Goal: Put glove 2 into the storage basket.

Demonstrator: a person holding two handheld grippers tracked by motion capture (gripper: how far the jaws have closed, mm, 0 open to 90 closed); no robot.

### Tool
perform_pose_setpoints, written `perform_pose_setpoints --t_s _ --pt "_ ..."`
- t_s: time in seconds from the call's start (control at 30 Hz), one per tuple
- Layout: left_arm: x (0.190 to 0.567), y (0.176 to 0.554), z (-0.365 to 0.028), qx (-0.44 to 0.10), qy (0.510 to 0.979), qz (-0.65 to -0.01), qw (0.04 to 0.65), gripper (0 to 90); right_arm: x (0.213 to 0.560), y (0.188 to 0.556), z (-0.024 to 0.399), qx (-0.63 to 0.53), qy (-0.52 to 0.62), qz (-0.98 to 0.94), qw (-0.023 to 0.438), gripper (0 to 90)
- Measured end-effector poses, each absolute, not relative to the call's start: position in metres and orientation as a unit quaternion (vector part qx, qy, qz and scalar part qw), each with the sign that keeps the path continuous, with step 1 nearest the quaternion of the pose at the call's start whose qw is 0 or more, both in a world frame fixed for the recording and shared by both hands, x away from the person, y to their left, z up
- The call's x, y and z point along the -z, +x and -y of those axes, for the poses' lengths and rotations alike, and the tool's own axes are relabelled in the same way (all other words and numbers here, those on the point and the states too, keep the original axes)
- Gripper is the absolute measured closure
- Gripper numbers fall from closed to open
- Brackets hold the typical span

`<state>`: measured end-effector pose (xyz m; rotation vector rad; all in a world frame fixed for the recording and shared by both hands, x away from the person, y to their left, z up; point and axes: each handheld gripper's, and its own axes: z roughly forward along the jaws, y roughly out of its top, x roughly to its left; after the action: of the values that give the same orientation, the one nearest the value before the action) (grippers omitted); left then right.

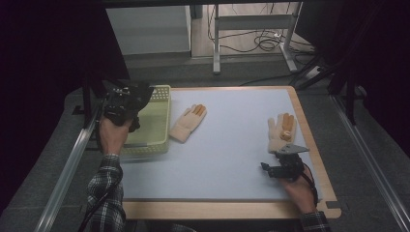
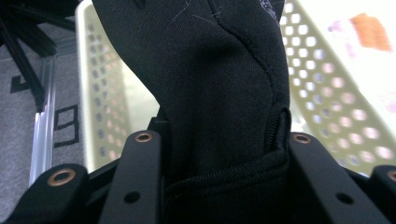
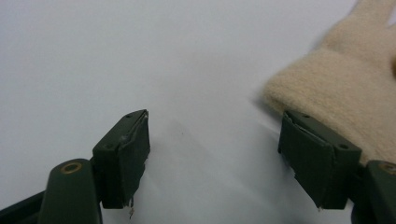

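Note:
My left gripper (image 1: pixel 124 104) is shut on a black glove (image 1: pixel 144 92) and holds it above the pale green perforated basket (image 1: pixel 157 126) at the table's left edge. In the left gripper view the black glove (image 2: pixel 219 70) rises from between the jaws, pinched at its ribbed cuff, with the basket (image 2: pixel 327 116) behind it. A cream glove with orange fingertips (image 1: pixel 188 123) lies flat just right of the basket. A second cream glove (image 1: pixel 281 131) lies at the right. My right gripper (image 1: pixel 279 163) rests open on the table beside that glove's cuff (image 3: pixel 345 88), and nothing is between its jaws (image 3: pixel 215 158).
The work surface is a pale blue mat (image 1: pixel 227 154) on a wooden-edged table (image 1: pixel 309 145). A metal rail (image 1: pixel 67 169) runs along the left side. Desk legs and cables (image 1: pixel 261 41) stand on the floor beyond the far edge.

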<state>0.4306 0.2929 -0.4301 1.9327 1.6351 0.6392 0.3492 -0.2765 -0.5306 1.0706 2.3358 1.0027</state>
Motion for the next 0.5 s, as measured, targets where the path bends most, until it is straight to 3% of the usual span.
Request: perform_pose_setpoints --t_s 0.5 --pt "0.472 0.457 -0.306 -0.205 0.703 -0.634 0.25 62.4 0.531 0.349 0.277 -0.357 0.381 -0.831 0.191 24.3"
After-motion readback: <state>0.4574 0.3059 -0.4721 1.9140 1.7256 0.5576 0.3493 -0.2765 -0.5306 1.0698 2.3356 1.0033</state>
